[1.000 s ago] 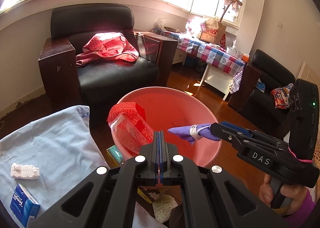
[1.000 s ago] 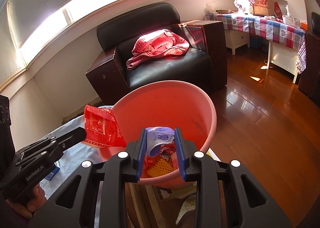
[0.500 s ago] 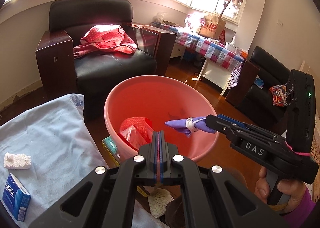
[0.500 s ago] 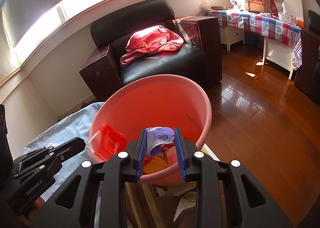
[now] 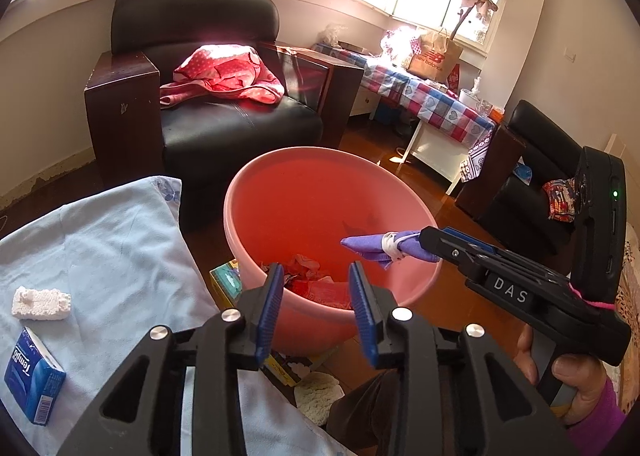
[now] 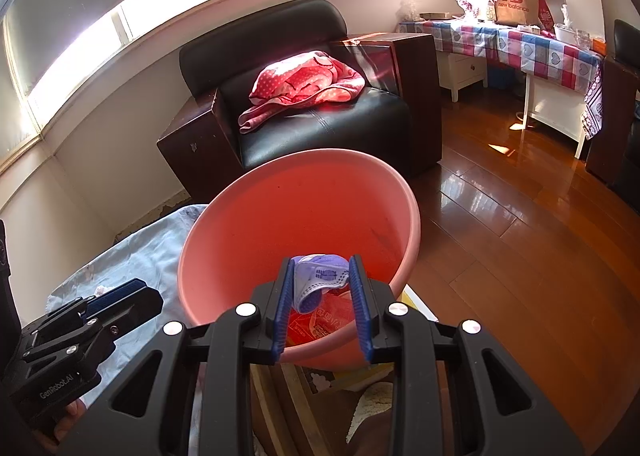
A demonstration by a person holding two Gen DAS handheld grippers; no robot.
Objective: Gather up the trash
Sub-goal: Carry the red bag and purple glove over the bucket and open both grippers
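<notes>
A pink plastic basin holds red wrappers and other trash at its bottom. My left gripper is open and empty at the basin's near rim; it also shows in the right wrist view. My right gripper is shut on a purple and white wrapper and holds it over the basin; in the left wrist view the wrapper sticks out of the right gripper above the basin's right side.
A light blue cloth covers the table at left, with a white foam piece and a blue Tempo tissue pack on it. A black armchair with a red cloth stands behind the basin. Wooden floor lies right.
My left gripper has opened and the red wrapper it held has dropped into the basin. My right gripper still holds the purple wrapper over the basin.
</notes>
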